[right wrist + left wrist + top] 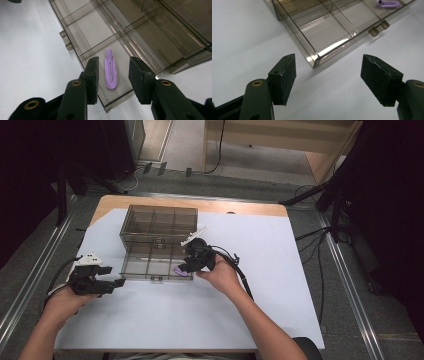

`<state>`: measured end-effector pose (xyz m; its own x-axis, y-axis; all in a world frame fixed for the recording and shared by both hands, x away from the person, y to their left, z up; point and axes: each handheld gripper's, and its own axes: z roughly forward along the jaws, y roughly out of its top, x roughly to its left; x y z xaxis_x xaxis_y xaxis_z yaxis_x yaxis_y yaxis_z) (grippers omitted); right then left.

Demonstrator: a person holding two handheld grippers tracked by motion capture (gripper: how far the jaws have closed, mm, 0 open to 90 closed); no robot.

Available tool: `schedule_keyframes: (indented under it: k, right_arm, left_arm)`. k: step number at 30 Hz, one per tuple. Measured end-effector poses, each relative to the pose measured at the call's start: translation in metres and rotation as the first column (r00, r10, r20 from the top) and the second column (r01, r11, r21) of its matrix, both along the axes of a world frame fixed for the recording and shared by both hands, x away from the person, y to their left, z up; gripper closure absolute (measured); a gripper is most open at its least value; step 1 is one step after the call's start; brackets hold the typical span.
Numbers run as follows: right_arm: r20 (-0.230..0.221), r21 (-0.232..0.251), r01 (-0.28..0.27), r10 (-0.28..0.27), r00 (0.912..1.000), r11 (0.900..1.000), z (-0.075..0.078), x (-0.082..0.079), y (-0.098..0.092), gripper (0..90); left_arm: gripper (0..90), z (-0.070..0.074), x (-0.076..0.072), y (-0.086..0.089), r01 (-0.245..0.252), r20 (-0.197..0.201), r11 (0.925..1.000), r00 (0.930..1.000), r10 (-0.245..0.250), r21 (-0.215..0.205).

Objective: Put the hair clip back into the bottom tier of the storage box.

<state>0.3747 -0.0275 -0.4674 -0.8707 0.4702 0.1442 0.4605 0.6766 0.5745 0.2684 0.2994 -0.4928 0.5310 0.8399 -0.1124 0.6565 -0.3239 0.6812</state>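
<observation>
Purple hair clip (110, 73) lies flat in the smoky clear organizer box (150, 249)'s corner compartment between my right gripper (112, 80)'s half-open, empty jaws, which may snag the compartment walls, while my left gripper (328, 80) gapes wide, empty.

Purple hair clip (110, 73), smoky translucent box (140, 32), white table cover (280, 270)

My left gripper (112, 283) is black with a white block on top, and a black cable trails from its back; my right gripper (186, 265) is black too, carries a pale three-cornered plate, and trails a black looped cable. In the gripper views, each jaw is a dark arm with a brass-ringed hole, ending in a rectangular pad (286, 77) of rough black grit. My forearms are bare, with no sleeves.
</observation>
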Motion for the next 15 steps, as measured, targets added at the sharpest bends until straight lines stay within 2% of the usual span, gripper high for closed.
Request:
schedule_keyframes:
  k: [15]
  right_arm:
    - [0.004, 0.027, 0.026, -0.026, 0.9996, 0.999, 0.007, 0.0, -0.022, 54.9]
  left_arm:
    - [29.6, 0.0, 0.005, -0.002, 0.005, -0.001, 1.0, 1.0, -0.005, -0.006]
